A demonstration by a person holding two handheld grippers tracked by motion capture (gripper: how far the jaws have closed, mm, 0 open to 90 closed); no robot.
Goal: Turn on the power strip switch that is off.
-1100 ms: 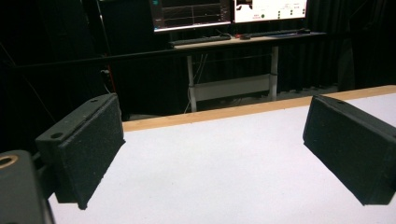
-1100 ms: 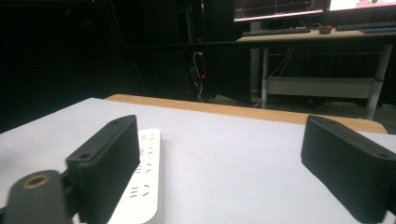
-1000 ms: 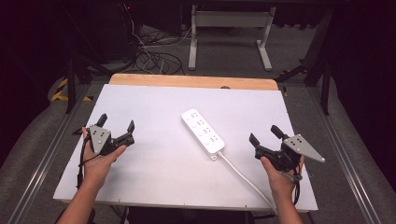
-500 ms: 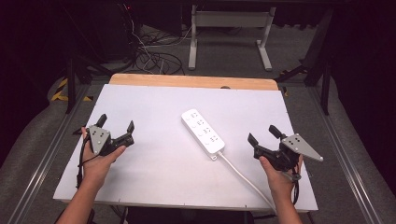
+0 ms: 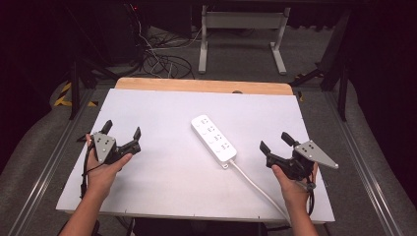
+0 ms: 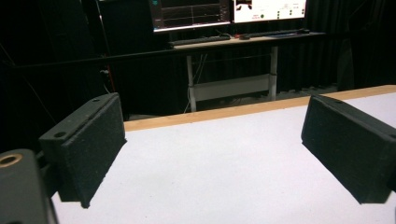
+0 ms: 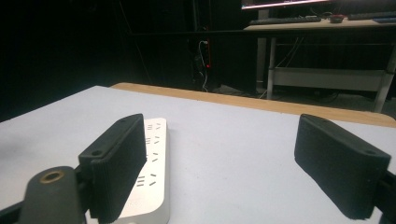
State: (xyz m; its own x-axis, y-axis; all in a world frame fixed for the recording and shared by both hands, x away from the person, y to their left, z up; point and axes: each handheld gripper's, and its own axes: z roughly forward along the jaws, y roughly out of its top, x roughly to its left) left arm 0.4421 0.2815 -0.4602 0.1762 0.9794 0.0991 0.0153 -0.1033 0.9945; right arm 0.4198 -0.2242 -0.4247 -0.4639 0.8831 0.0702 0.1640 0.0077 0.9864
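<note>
Clearly, both pairs of jaws are standing wide apart and gripping nothing. In the high view the left gripper is sitting at the middle left of the frame, held in the person's left hand, its two black jaws pointing toward the top of the picture with bare white table between them. In the left gripper view the two pads are rising from the lower left and lower right corners, with white tabletop showing in the wide gap between them.

Over at the lower right of the high view, the right gripper is resting in the person's right hand, jaws likewise spread and closing on nothing. Its jaws have just been easing slightly inward, yet no object is lying between them.

Counting what is showing: two grippers, two hands, one white power strip, and one white cable trailing from the strip's lower end toward the bottom edge of the table.

The power strip is lying flat near the centre of the high view, slanting from upper left to lower right. It is lying between the two grippers, nearer the right one and well apart from the left. In the right gripper view the power strip is appearing at the lower left, partly hidden behind the left-hand jaw, outside the gap and not touching either pad as far as the picture is showing.
</note>
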